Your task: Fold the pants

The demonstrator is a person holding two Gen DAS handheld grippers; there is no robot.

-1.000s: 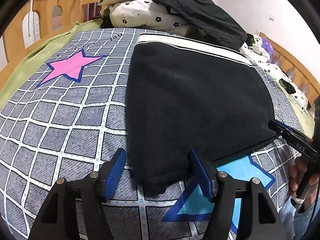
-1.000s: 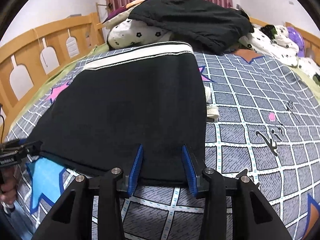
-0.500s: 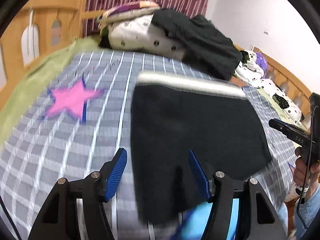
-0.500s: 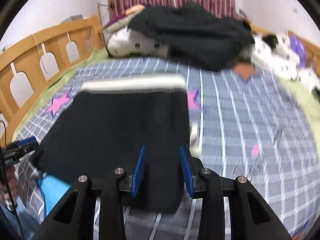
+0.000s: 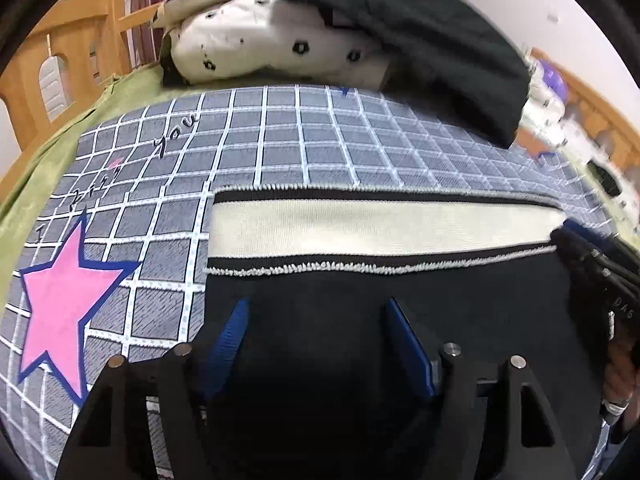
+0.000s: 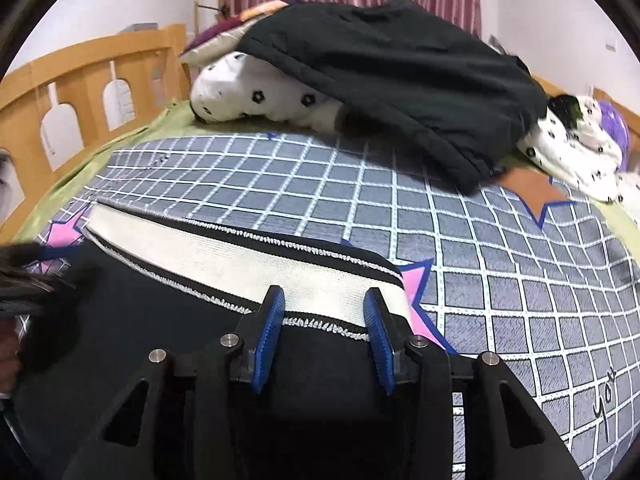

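The black pants [image 5: 360, 292] lie folded on the checked bed cover, their cream waistband [image 5: 360, 228] at the far end. My left gripper [image 5: 316, 328] is open over the black cloth, just short of the waistband near its left end. My right gripper [image 6: 324, 312] is open over the waistband [image 6: 224, 256] near the pants' right edge [image 6: 312, 352]. Neither pinches cloth. The right gripper's body shows at the right edge of the left wrist view [image 5: 600, 272].
A pile of pillows and a dark garment [image 6: 392, 68] lies at the head of the bed. Wooden rails [image 6: 80, 84] stand along the left side. The grey checked cover [image 6: 500, 240] with a pink star [image 5: 60, 304] spreads around the pants.
Both grippers have moved forward from the pants' near hem, over the cloth, up to the waistband end. Both stayed open.
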